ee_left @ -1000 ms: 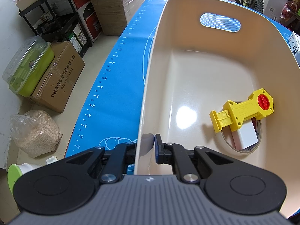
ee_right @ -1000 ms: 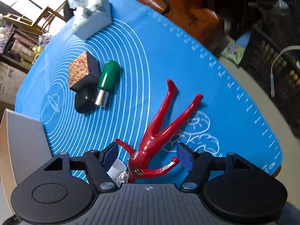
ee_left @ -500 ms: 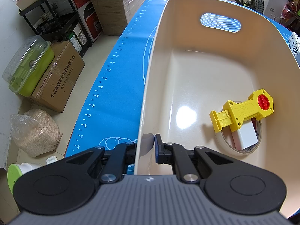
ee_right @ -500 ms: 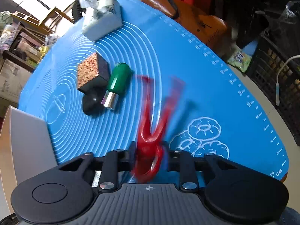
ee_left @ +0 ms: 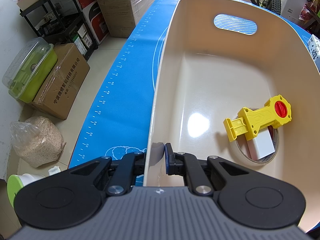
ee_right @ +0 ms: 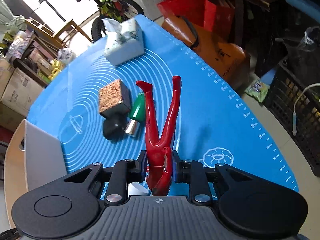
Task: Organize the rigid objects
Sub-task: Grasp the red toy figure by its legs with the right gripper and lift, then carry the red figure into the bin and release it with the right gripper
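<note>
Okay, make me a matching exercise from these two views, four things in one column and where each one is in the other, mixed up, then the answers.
Things:
1. red figure
2. yellow toy
3. white block
4. green cap piece

Places:
A. inside the tape roll
B. on the blue mat, beside the cork-topped block
C. across the tape roll in the beige bin
D. clamped in the right gripper

Pairs: 1-D, 2-C, 3-A, 4-B
</note>
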The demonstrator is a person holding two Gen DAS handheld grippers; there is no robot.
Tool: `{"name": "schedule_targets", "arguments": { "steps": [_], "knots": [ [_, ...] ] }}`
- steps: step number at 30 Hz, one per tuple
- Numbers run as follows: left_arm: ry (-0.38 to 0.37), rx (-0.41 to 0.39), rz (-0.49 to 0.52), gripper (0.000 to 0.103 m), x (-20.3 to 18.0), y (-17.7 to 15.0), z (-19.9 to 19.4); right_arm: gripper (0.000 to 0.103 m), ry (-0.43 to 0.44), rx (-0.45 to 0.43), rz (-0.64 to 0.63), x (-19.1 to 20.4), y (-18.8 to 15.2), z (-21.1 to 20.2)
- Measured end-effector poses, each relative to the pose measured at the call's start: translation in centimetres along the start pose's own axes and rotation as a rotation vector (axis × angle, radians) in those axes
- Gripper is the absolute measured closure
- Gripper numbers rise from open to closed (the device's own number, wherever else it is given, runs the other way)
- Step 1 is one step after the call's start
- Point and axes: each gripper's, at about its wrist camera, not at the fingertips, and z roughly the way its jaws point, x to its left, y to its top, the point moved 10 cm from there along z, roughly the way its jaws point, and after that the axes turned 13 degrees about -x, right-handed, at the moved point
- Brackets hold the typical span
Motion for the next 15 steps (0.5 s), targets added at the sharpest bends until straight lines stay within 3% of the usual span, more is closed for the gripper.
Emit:
{"name": "schedule_targets", "arguments": {
  "steps": [9, 15],
  "knots": [
    [-0.006, 0.003, -0.007, 0.091, 0.0, -0.1, 0.1, 0.070, 0.095, -0.111, -0.044, 4.4, 1.9, -2.8],
    [-0.006, 0.003, -0.011, 0.091, 0.0, 0.0, 0.2, 0.070, 0.230, -0.155, -0.093, 10.4, 2.9, -4.7]
  ]
}}
